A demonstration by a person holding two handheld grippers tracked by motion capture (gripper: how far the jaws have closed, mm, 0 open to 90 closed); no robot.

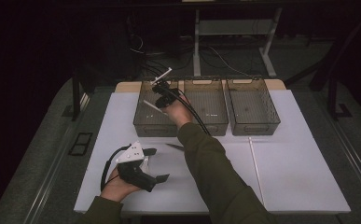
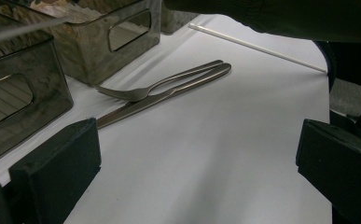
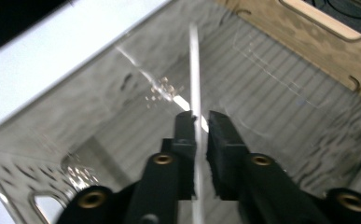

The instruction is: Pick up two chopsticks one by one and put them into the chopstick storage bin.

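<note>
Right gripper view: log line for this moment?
right gripper over leftmost smoked plastic bin | thin white stick between jaws, gap showing | left gripper open, empty | steel fork and knife on white table

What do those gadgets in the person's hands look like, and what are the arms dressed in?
Each hand grips a black handheld claw. The left claw has two blocky black jaws and a grey three-cornered plate on top, with a black cable looping from it. The right claw trails black cables and shows brass-coloured screws in its own view. Both arms wear dark olive-green sleeves.
</note>
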